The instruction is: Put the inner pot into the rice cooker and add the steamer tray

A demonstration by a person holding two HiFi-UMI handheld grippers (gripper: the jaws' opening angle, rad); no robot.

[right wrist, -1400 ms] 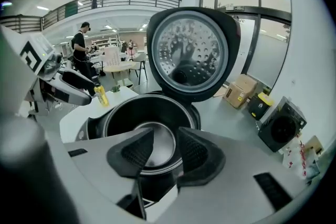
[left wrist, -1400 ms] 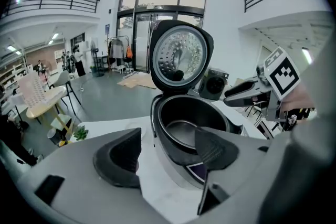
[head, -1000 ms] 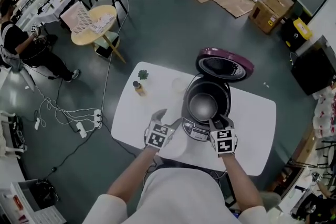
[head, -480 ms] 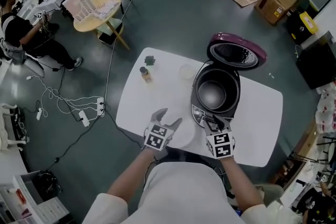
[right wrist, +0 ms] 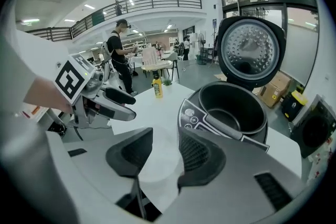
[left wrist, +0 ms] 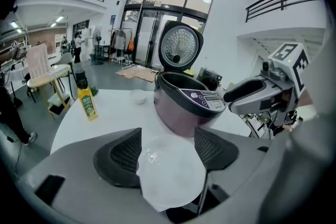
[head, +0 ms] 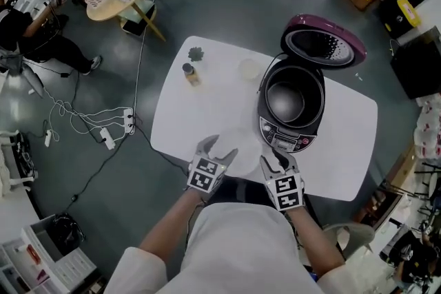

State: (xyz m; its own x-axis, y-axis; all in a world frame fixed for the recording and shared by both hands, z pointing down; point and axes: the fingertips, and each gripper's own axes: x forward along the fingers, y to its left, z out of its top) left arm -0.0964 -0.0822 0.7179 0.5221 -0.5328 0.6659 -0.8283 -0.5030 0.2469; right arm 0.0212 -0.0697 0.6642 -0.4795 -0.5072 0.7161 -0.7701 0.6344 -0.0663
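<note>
The purple rice cooker (head: 293,138) stands open on the white table (head: 207,103), its lid (head: 322,41) tipped back. The dark inner pot (head: 288,100) sits inside it. A translucent white steamer tray (head: 244,148) lies flat near the table's front edge, left of the cooker's panel. My left gripper (head: 219,147) is open at the tray's left rim; in the left gripper view the tray (left wrist: 170,170) shows between its spread jaws, with no pad pressing on it. My right gripper (head: 277,158) is open at the tray's right side, and the tray (right wrist: 157,168) shows below its jaws.
A yellow oil bottle (head: 190,74), a small green plant (head: 196,53) and a small clear bowl (head: 249,68) stand at the table's far left. A person sits at a desk at the far left. Cables and a power strip (head: 114,144) lie on the floor.
My right gripper has drawn back from the cooker's front panel to the table's near edge. My left gripper has sunk beside the tray. Both stay open.
</note>
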